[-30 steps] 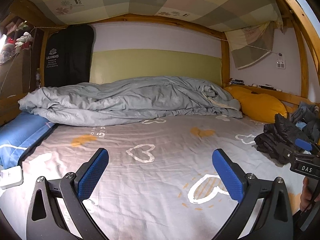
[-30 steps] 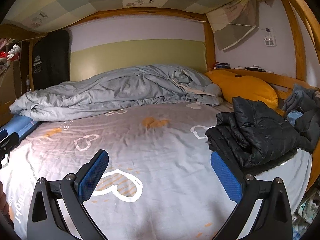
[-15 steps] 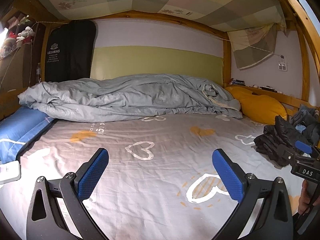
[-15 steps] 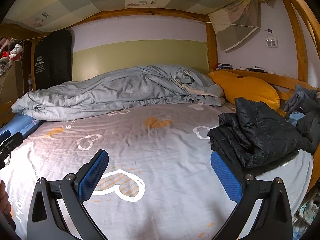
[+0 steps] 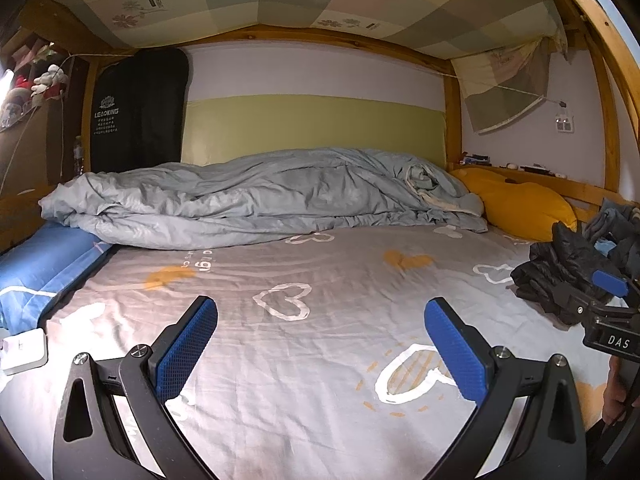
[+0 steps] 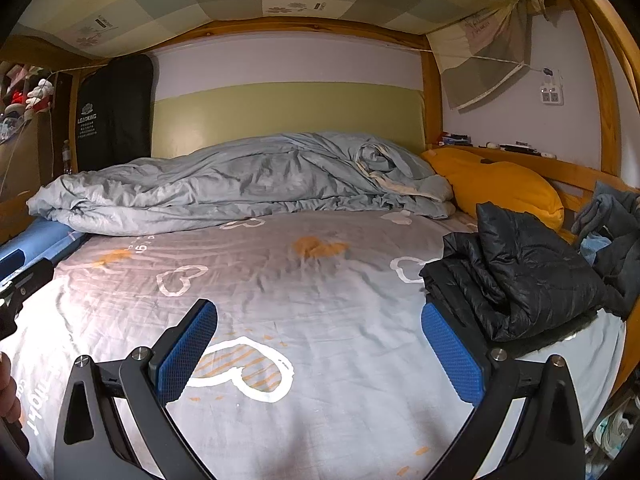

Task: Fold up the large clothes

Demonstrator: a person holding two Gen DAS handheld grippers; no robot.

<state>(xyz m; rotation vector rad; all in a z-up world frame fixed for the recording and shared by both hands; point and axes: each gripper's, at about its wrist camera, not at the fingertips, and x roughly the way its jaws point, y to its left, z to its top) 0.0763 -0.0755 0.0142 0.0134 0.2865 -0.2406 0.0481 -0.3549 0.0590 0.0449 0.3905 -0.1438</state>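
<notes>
A black quilted jacket (image 6: 520, 276) lies crumpled on the right side of the bed, also in the left wrist view as the jacket (image 5: 560, 276). My right gripper (image 6: 320, 352) hovers open over the grey heart-print sheet (image 6: 280, 288), its right finger pad (image 6: 452, 356) just in front of the jacket's near edge, apart from it as far as I can tell. My left gripper (image 5: 320, 352) is open over the sheet (image 5: 300, 360) with nothing between its fingers. The right gripper's body shows at the right edge of the left wrist view.
A rumpled grey duvet (image 6: 240, 184) fills the far end of the bed. A yellow pillow (image 6: 500, 184) lies at the right, with grey-blue clothes (image 6: 616, 232) beside the jacket. A blue pillow (image 5: 40, 264) and a white box (image 5: 24, 350) lie at the left. Wooden bunk rails enclose the bed.
Both views have tilted down slightly and drifted; the duvet and jacket sit a little lower in frame. Both grippers stayed open, holding nothing.
</notes>
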